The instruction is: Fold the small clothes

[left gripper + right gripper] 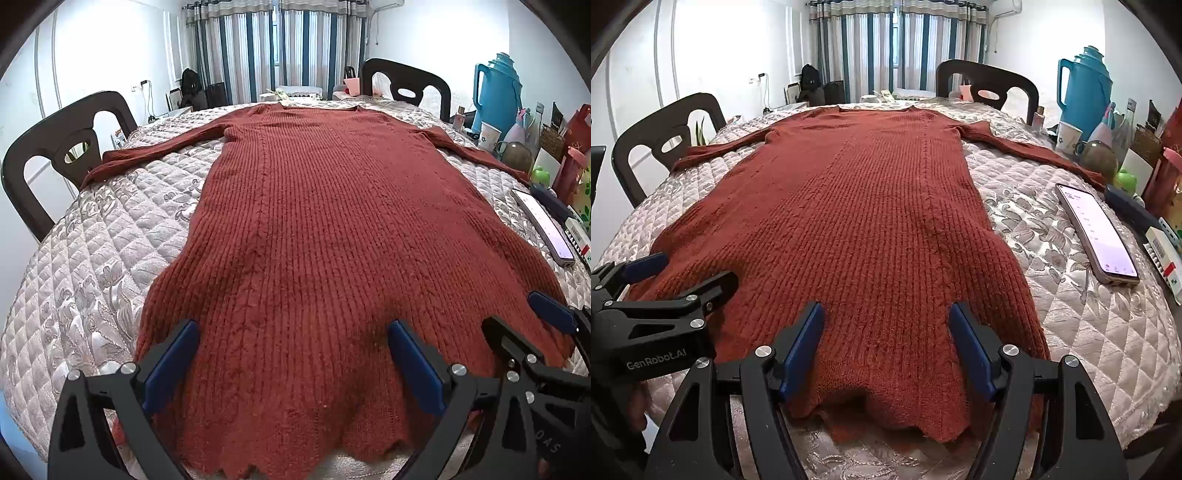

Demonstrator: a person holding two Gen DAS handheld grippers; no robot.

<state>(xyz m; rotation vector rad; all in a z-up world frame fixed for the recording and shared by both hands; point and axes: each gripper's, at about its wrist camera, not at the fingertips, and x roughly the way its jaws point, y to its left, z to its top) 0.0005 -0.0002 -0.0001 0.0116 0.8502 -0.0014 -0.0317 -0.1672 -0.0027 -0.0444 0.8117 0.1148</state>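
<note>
You have a rust-red knit sweater [314, 221] spread flat, front up, on a quilted table cover [92, 258]. It runs lengthwise away from you: neckline at the far end, scalloped hem at the near edge of the table, both sleeves stretched out sideways.

Your left gripper [291, 347] is released, jaws spread wide, blue pads over the hem area toward the sweater's left part. Nothing is pinched between them; whether the tips touch the knit, can't tell.

Your right gripper [886, 328] is also released, jaws wide, hovering over the hem toward the sweater's right part, with fabric below the gap and no grip on it. Both grippers tilt down at the cloth, side by side; each shows up at the edge of the other's view.

To the right of the sweater a phone [1097, 236] lies on the cover with its screen lit. Beyond it: a blue thermos jug [1082, 88], a paper cup [1069, 136], and assorted clutter.

Dark wooden chairs [55, 147] stand at the left and the far side. Striped curtains [273, 48] hang on the far wall.
</note>
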